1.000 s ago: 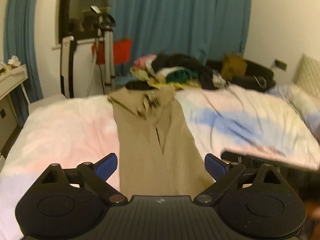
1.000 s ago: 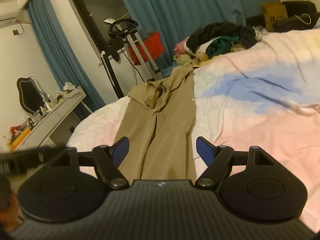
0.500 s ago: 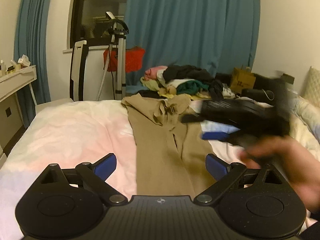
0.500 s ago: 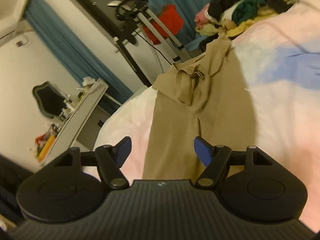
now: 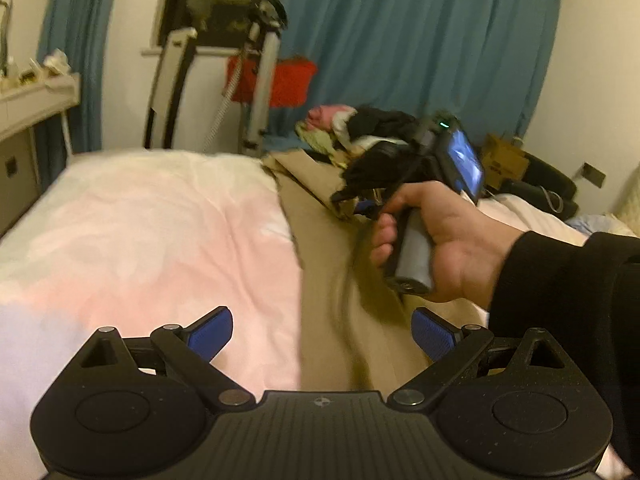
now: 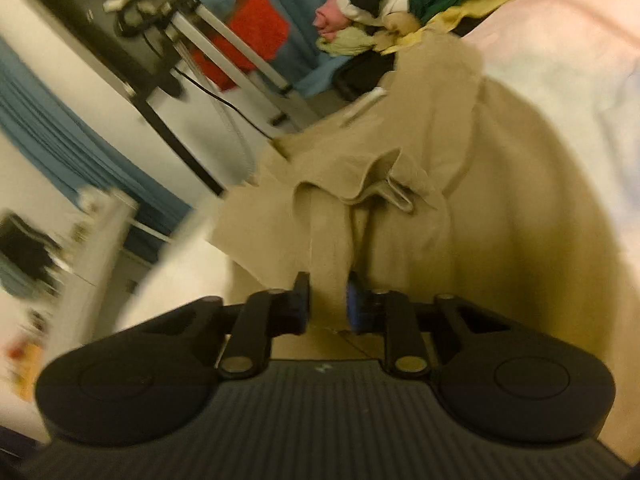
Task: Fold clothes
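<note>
Right wrist view showed the right gripper (image 6: pixel 327 303), jaws just closing, pinching the tan trousers (image 6: pixel 472 216) unfolded on the bed (image 5: pixel 140 232), while the left gripper (image 5: pixel 322 334) gaped empty.

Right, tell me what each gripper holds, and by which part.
The right gripper has just closed on a raised fold of the tan trousers near the waistband. The left gripper is open and holds nothing.

Bare pink bedspread (image 5: pixel 140 232) lies open left of the trousers (image 5: pixel 328 320); the clothes pile (image 5: pixel 360 128) blocks the far end
</note>
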Demonstrator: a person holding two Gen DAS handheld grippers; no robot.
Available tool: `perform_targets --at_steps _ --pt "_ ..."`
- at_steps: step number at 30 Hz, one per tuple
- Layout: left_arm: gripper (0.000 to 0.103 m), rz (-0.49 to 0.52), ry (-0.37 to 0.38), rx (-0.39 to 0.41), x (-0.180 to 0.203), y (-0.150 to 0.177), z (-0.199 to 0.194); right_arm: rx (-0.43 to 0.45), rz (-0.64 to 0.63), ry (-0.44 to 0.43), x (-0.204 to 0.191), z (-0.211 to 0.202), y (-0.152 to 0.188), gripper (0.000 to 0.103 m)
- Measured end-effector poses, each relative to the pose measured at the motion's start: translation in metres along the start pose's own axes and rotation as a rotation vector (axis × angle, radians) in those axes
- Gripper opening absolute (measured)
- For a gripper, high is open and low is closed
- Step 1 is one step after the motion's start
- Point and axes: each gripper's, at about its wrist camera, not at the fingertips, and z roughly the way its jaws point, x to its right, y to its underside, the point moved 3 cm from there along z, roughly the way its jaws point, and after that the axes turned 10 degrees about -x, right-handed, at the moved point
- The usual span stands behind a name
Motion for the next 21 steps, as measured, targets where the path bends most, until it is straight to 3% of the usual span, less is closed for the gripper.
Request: perform_targets --at_steps 3,8,12,16,19,20,21 --pt "0.097 0.0 -0.028 0.019 -0.005 -0.002 -0.003 0.043 0.008 -0.066 -0.004 -0.006 -0.019 0.013" --pt "0.097 -0.055 0.016 -0.003 -0.011 -0.007 0.009 0.178 0.09 -0.111 0.004 -0.013 -0.067 0.013" --pt "0.097 -0.087 0.012 -0.013 -0.018 -0.009 0.019 0.24 0.176 -0.055 0.022 0.0 -0.098 0.013" --pt "0.097 -0.127 0.012 -0.032 -0.028 -0.01 0.031 0.24 0.174 0.048 0.034 0.022 -0.11 0.014" --pt "0.097 -0.136 -0.001 -0.046 -0.031 -0.011 0.041 0.211 0.162 0.066 0.041 0.036 -0.108 0.015" --pt "0.097 -0.139 -0.003 -0.047 -0.031 -0.011 0.042 0.208 0.127 0.061 0.038 0.034 -0.106 0.018" --pt "0.097 -0.14 0.0 -0.046 -0.031 -0.011 0.043 0.204 0.091 0.056 0.035 0.033 -0.104 0.032"
